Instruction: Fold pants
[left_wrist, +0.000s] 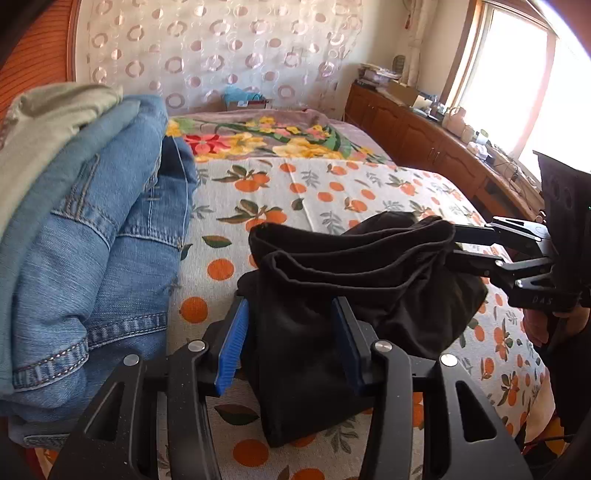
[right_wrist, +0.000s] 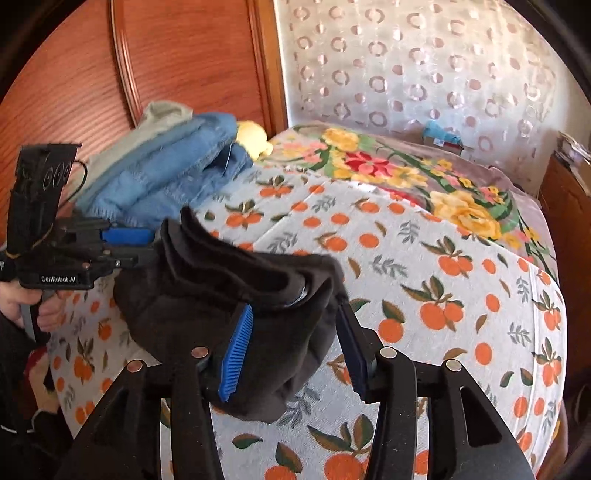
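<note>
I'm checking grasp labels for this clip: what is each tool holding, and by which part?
Both hold the folded black pants, lifted above the bedsheet. The left tool grips one end of the bundle; the right tool grips the opposite end.

I see matt black cloth pants (left_wrist: 369, 280), ribbed blue pads (left_wrist: 232, 345) on my left claw (left_wrist: 291, 343), and denim jeans (left_wrist: 110, 240).
</note>
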